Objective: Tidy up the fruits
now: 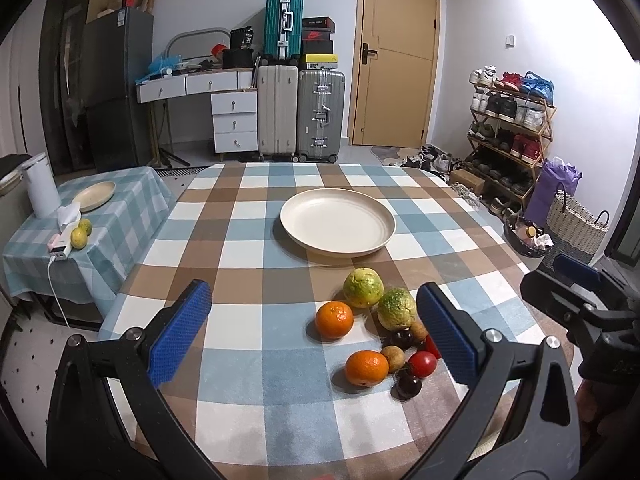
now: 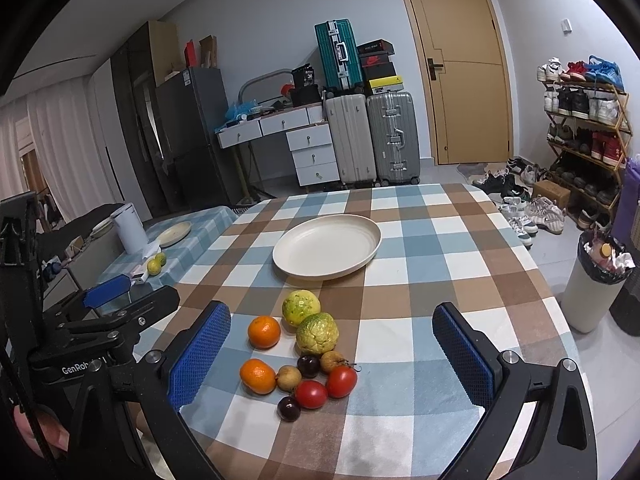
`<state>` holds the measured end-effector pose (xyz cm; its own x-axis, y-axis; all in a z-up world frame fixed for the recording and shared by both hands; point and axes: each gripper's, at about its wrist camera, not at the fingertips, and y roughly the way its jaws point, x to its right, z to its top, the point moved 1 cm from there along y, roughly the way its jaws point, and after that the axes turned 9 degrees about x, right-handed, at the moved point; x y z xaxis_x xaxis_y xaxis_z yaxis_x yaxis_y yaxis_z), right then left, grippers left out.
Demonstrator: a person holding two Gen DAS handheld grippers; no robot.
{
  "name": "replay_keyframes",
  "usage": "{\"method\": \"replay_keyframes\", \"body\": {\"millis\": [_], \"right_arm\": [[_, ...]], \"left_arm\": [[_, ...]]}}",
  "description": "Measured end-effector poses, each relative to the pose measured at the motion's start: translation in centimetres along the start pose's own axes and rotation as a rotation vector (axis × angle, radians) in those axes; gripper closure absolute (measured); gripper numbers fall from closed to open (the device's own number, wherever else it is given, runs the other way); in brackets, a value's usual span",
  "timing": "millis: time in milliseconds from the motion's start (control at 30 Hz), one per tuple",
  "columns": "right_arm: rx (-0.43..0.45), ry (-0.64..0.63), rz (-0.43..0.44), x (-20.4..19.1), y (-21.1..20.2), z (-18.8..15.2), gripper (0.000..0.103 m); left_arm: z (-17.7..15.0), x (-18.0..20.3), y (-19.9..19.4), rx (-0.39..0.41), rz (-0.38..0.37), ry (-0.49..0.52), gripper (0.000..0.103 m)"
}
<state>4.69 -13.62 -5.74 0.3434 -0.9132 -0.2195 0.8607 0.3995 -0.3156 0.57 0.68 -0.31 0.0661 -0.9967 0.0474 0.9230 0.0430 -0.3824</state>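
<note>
A cluster of fruit lies on the checked tablecloth: two oranges [image 1: 334, 319] [image 2: 264, 332], two bumpy yellow-green fruits [image 1: 363, 287] [image 2: 317, 333], two red tomatoes [image 2: 341, 381], dark plums [image 2: 289, 408] and small brown fruits [image 2: 289, 377]. Beyond them sits an empty cream plate [image 1: 338, 222] [image 2: 327, 246]. My left gripper [image 1: 316, 336] is open, the fruit lying ahead between its blue pads, nearer the right pad. My right gripper [image 2: 332, 356] is open too, the cluster between its fingers, left of middle. Each gripper shows in the other's view at the edge [image 1: 576, 292] [image 2: 108, 300].
A side table [image 1: 132, 216] on the left carries a second plate [image 1: 95, 195], two green-yellow citrus fruits [image 1: 80, 234], a white kettle and a charger. Suitcases, drawers, a fridge, a door and a shoe rack stand behind; a bin [image 2: 596, 284] is right of the table.
</note>
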Motion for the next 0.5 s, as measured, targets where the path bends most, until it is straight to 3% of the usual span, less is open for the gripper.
{"method": "replay_keyframes", "body": {"millis": [500], "right_arm": [[0.003, 0.002, 0.003, -0.16, -0.17, -0.2, 0.0]], "left_arm": [[0.24, 0.06, -0.51, 0.026, -0.002, 0.0, 0.001]]}}
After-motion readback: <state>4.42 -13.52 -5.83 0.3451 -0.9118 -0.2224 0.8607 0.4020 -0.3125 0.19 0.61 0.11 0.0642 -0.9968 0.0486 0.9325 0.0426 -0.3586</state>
